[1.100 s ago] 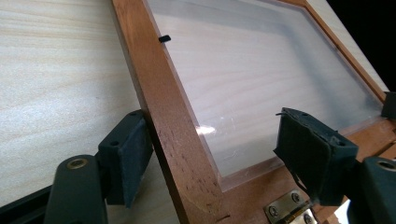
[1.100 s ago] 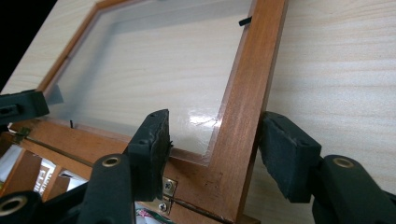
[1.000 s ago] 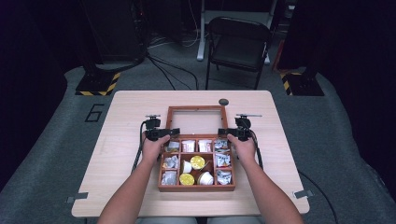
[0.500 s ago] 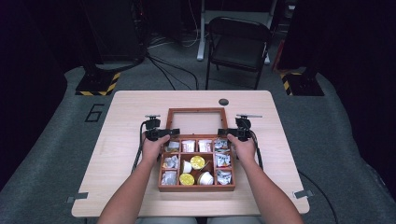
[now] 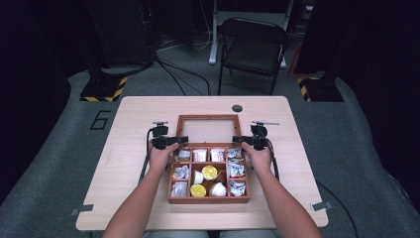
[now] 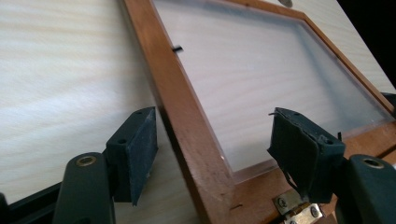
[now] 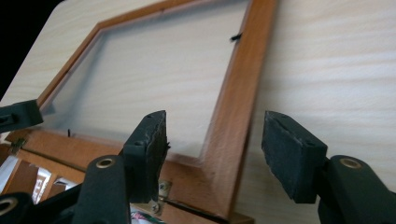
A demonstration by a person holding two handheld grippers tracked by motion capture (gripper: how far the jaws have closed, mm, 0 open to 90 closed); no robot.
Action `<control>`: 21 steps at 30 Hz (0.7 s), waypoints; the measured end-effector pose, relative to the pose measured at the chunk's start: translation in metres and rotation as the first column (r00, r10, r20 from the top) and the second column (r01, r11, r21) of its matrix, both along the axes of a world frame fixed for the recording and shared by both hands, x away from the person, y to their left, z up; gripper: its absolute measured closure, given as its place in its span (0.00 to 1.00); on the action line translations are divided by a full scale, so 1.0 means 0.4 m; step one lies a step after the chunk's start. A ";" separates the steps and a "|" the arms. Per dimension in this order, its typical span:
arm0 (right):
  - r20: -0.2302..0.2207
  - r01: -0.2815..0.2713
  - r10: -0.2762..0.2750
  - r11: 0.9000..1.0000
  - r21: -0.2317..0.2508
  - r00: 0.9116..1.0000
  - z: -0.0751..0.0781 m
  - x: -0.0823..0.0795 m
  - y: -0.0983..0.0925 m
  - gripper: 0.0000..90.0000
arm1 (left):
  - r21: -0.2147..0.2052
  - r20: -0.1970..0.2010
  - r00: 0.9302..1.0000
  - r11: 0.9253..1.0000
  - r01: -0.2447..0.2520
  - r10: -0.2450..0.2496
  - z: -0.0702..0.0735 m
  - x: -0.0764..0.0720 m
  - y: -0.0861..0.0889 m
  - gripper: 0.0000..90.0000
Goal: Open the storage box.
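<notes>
High view: wooden box [image 5: 208, 199] sits mid-table [image 5: 307, 163], its glass-paned lid [image 5: 208, 130] folded back flat behind it; left gripper [image 5: 172, 141] and right gripper [image 5: 243, 140] flank the lid's near corners. Left gripper view: left gripper [image 6: 212, 144] straddles the lid's [image 6: 187, 112] brown frame rail, jaws just been closing, pads not touching. Right gripper view: right gripper [image 7: 212, 147] straddles the opposite rail of the lid [image 7: 236, 107], jaws just been opening, clear of the wood; brass hinge [image 7: 161, 189] below.
</notes>
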State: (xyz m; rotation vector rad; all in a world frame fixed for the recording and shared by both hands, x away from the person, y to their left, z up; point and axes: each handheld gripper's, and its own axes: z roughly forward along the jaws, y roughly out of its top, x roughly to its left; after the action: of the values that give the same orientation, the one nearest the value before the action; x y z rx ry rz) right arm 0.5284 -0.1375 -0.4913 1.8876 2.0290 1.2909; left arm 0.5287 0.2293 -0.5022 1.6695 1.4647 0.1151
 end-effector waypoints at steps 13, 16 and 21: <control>0.160 -0.151 0.170 0.981 -0.119 0.972 0.100 -0.099 0.044 0.47 | -0.028 0.074 0.997 1.000 -0.006 0.009 0.097 -0.060 0.041 0.38; 0.169 -0.197 0.218 0.972 -0.130 0.961 0.111 -0.121 0.067 0.47 | -0.054 0.083 0.996 0.999 -0.001 0.005 0.117 -0.073 0.039 0.39; 0.166 -0.255 0.274 0.959 -0.126 0.947 0.117 -0.158 0.100 0.48 | -0.048 0.087 0.996 0.998 0.033 -0.029 0.136 -0.094 0.038 0.39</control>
State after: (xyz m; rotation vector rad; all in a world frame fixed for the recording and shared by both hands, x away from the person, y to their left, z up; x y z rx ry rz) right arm 0.4652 -0.0975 -0.4446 1.4328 2.2597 1.3289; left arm 0.4913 0.2446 -0.4477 1.6265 1.3659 0.1312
